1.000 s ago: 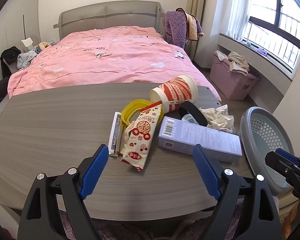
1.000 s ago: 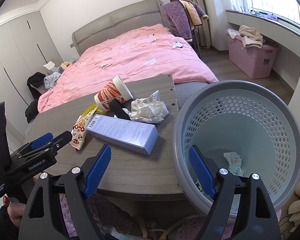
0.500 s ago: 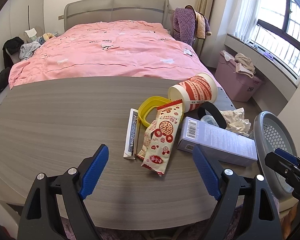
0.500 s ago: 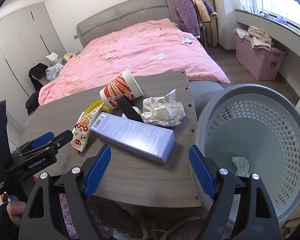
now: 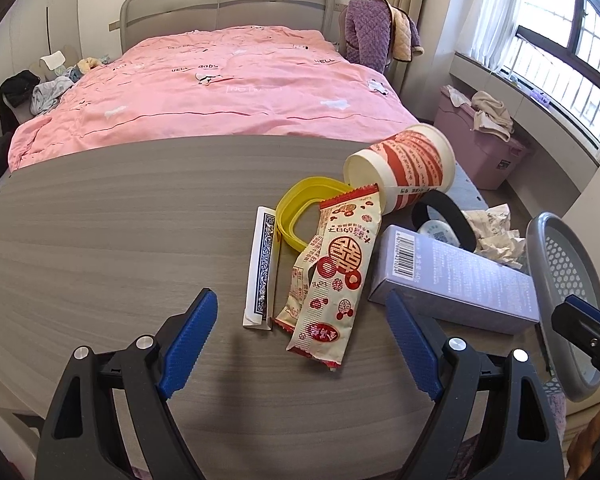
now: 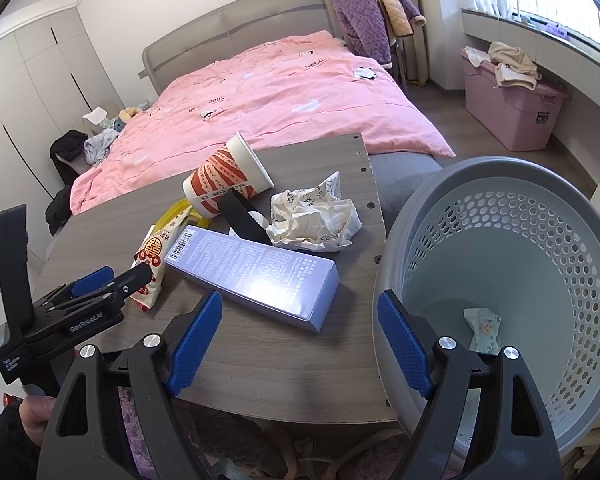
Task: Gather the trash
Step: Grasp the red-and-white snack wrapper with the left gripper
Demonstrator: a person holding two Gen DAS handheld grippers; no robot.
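Note:
Trash lies on the grey wooden table: a red-and-white snack wrapper, a narrow blue-patterned packet, a yellow ring, a tipped paper cup, a black band, a purple box and crumpled paper. My left gripper hovers open just short of the wrapper, holding nothing. My right gripper is open and empty over the table's corner, between the purple box and the grey basket. One small packet lies in the basket.
Beyond the table's far edge is a bed with a pink cover. A chair draped with purple clothes and a pink storage box stand at the right by the window. The basket stands off the table's right end.
The left gripper has come lower and closer to the snack wrapper, which now looks larger. The right gripper has shifted left from the basket's rim toward the table. Both stay open.

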